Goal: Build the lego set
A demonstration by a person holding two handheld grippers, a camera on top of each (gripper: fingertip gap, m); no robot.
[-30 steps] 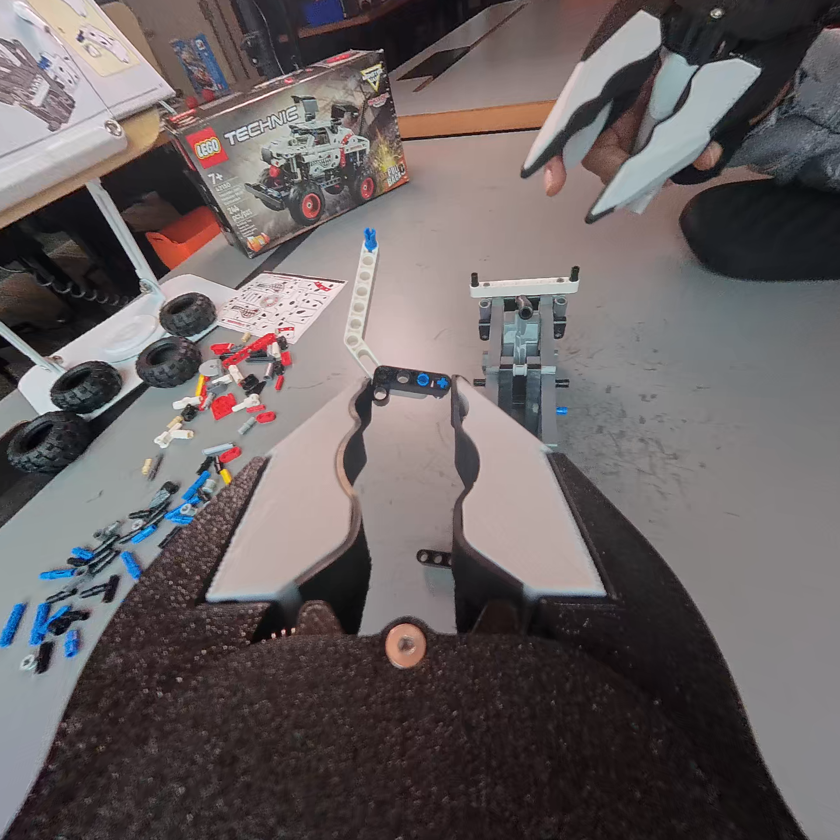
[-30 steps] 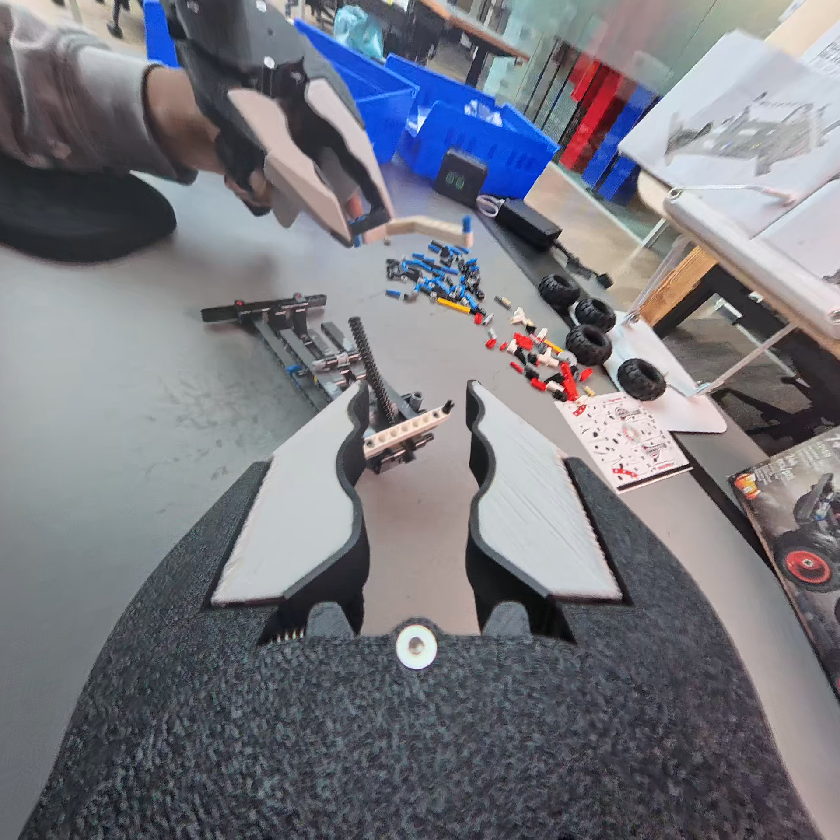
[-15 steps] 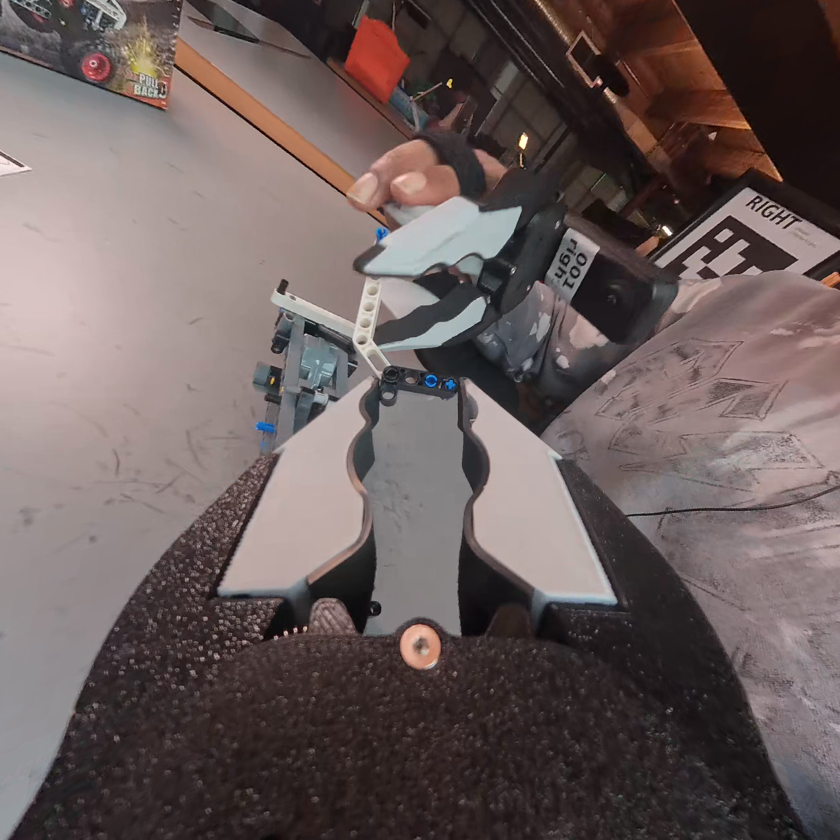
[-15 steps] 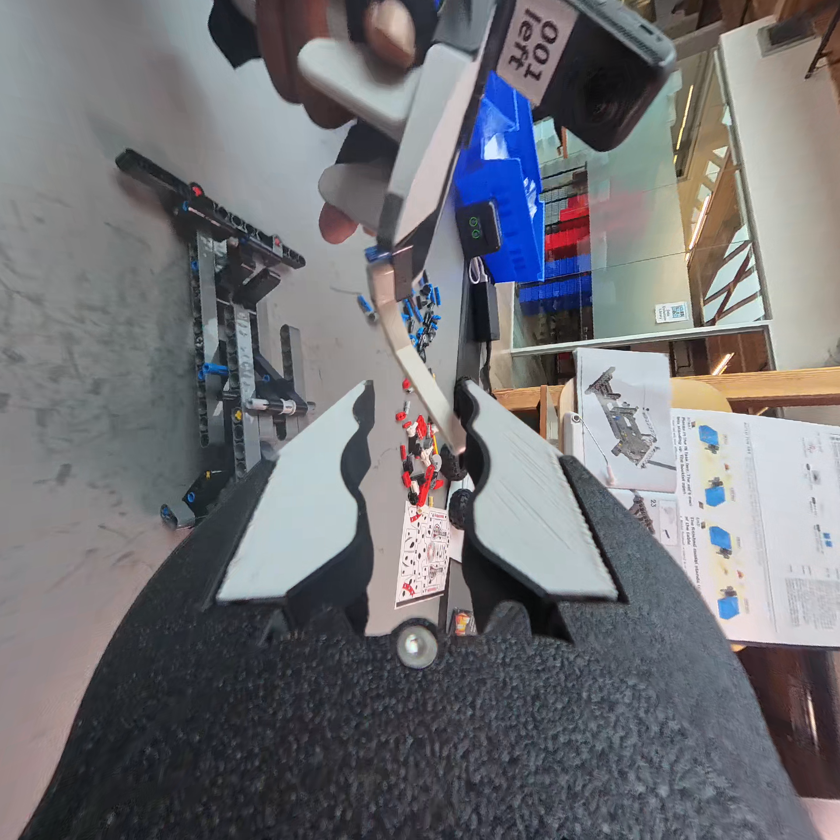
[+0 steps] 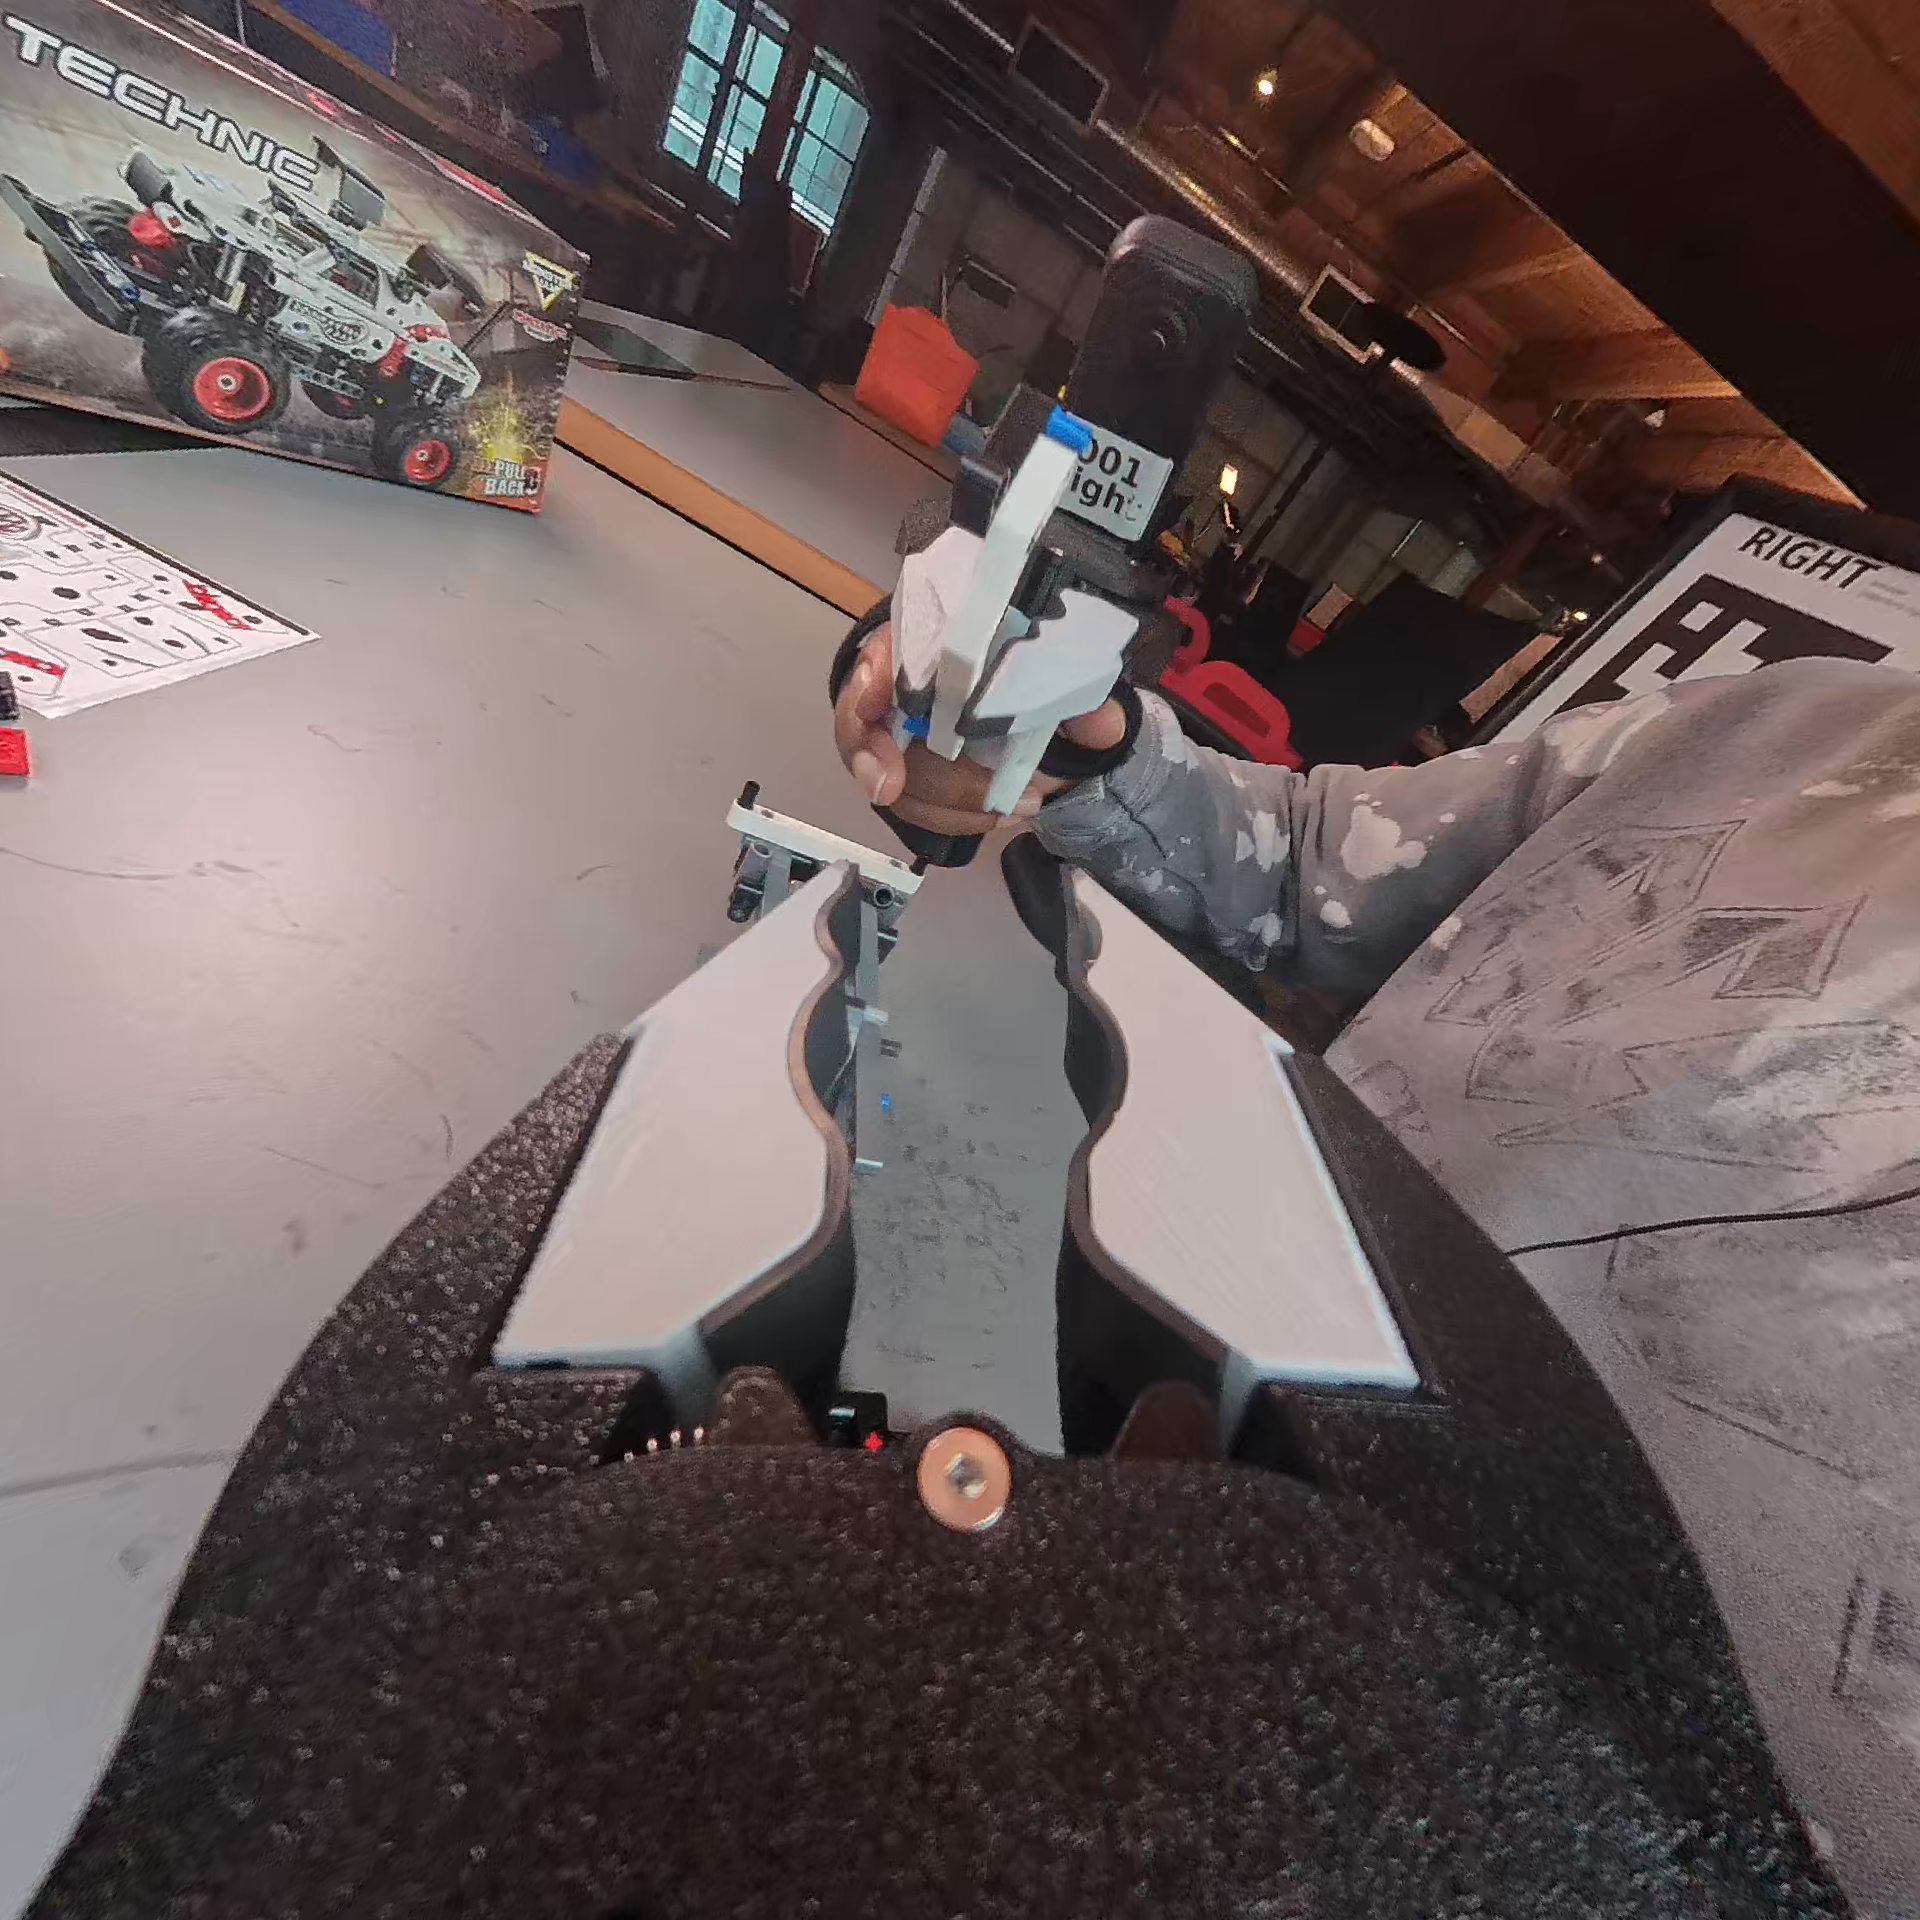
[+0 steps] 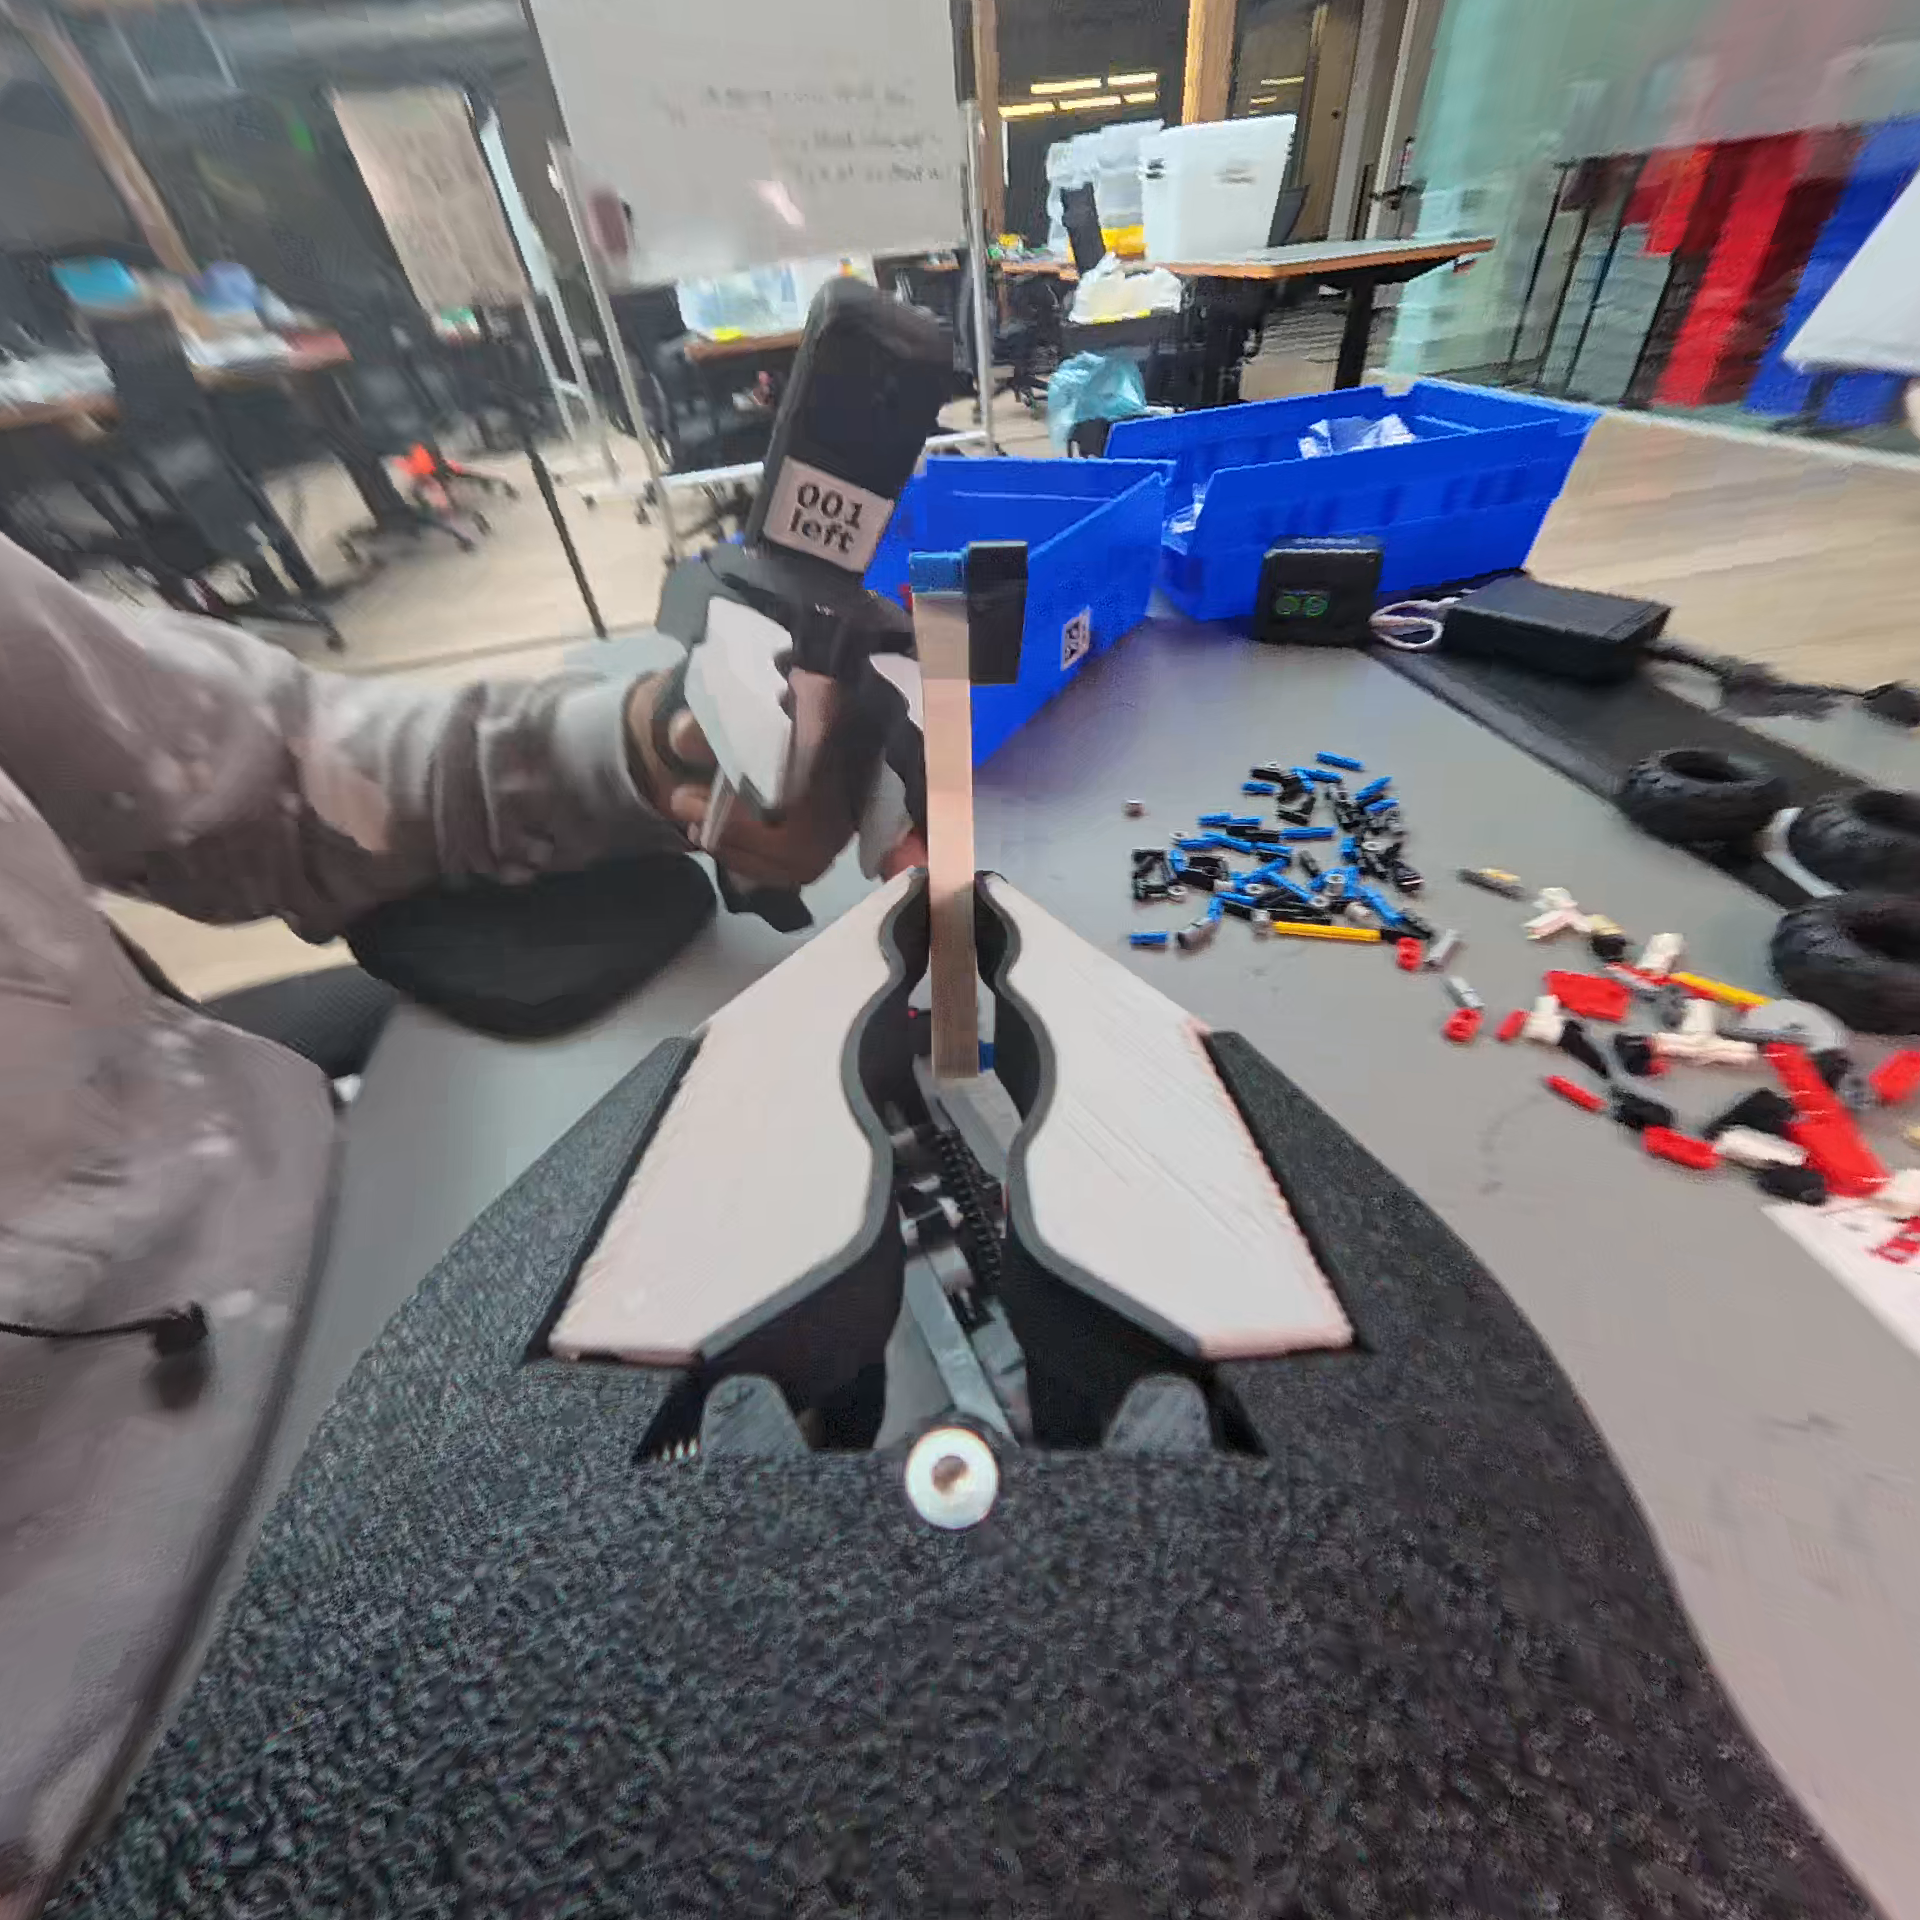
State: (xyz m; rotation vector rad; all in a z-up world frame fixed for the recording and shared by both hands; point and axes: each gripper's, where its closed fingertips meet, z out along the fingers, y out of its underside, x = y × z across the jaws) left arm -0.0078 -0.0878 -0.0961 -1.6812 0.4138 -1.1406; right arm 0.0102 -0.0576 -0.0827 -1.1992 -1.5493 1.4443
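The left gripper [image 5: 961, 914] has a rough, grainy black body and smooth matt grey fingers [image 5: 707, 1132]; a shiny metal screw [image 5: 963, 1476] sits behind them. Beneath, the table [image 5: 312, 935] is matt grey, scuffed and scratched. The right gripper [image 6: 951, 883] pinches a smooth plastic beam [image 6: 951, 831]. Right of it lie glossy plastic pieces [image 6: 1278, 862] and matt rubber tyres [image 6: 1704, 795].

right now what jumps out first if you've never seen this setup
The right tool pinches a long white beam that stands upright, a blue pin and a black piece at its top. Off to the right on the grey table lies a scatter of small blue, black and red parts, with black tyres beyond.
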